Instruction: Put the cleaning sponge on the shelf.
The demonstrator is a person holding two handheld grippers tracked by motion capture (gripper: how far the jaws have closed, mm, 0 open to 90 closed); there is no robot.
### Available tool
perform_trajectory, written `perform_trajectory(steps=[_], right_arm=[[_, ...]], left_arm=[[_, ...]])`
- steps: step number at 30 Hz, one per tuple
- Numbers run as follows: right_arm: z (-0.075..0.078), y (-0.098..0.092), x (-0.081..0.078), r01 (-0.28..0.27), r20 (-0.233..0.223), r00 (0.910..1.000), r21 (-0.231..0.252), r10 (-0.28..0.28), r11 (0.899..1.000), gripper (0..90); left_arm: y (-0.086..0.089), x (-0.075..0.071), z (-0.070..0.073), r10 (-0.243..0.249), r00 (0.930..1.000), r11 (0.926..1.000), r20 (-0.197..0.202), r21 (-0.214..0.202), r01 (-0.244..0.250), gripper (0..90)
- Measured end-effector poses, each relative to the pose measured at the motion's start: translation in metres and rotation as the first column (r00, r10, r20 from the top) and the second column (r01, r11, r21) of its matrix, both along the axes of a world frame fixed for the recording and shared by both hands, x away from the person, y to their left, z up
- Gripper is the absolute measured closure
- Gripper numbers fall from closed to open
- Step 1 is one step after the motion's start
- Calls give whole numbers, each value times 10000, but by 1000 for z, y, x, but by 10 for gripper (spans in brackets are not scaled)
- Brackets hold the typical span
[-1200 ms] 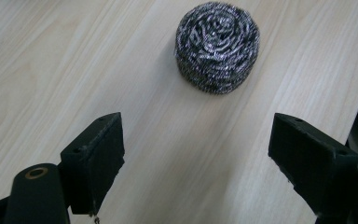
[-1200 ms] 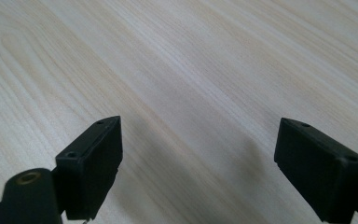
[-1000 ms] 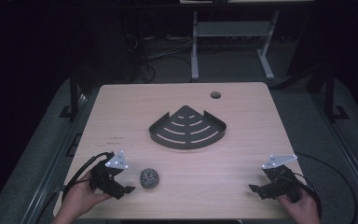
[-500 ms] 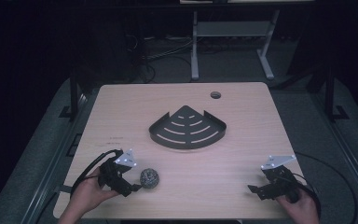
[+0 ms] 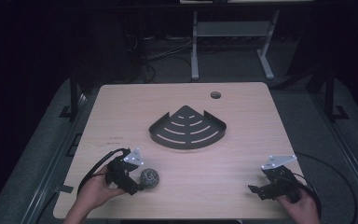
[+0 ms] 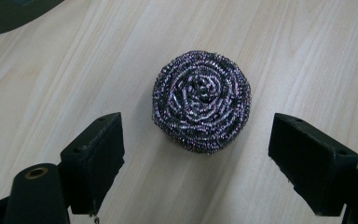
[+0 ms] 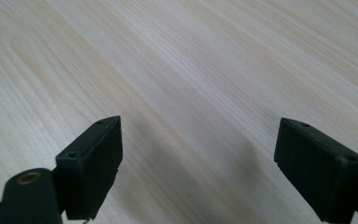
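Observation:
A round steel-wool scouring ball [image 5: 148, 178] lies on the wooden table near its front left. In the left gripper view the ball [image 6: 201, 101] sits just ahead of the gap between the wide-apart jaws, untouched. My left gripper [image 5: 139, 184] is open and right up against the ball from its left. My right gripper [image 5: 256, 190] is open near the front right corner, with bare wood between its jaws [image 7: 198, 154]. A dark fan-shaped slotted shelf tray [image 5: 188, 129] rests at the table's middle.
The table [image 5: 121, 107] has a round cable hole [image 5: 215, 94] near its far edge. Cables trail from both grippers over the front edge. Behind the table stand a white frame and floor cables in the dark.
My left gripper has moved right towards the scouring ball, until its open jaws reach the ball. The right gripper has stayed in place.

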State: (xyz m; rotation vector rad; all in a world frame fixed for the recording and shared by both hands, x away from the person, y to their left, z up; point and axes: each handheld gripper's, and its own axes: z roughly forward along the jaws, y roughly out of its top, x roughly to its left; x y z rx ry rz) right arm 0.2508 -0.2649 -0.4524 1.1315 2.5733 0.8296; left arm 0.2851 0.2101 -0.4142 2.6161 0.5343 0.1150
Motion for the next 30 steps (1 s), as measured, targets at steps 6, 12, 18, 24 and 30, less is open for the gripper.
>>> perform_trajectory(steps=[6,12,18,24,30], right_arm=[[0,1,0,-24,-42,10000,-15,24,10000,150],[-1,1,0,-42,-69,10000,-20,42,10000,150],[-1,0,0,-74,-38,10000,-29,74,10000,150],[0,0,-1,-51,-39,10000,-23,51,10000,150],[-1,0,-1,-90,-61,9999,-37,90,10000,150]], left_arm=[[-7,3,-4,-52,10000,10000,-67,71,52,176],[-12,6,-6,-171,9996,9998,-208,130,174,176],[-17,7,-10,-143,9992,9997,-378,209,151,176],[-21,10,-13,-185,9985,9995,-525,265,199,192],[-24,11,-17,-175,9977,9991,-648,378,200,195]])
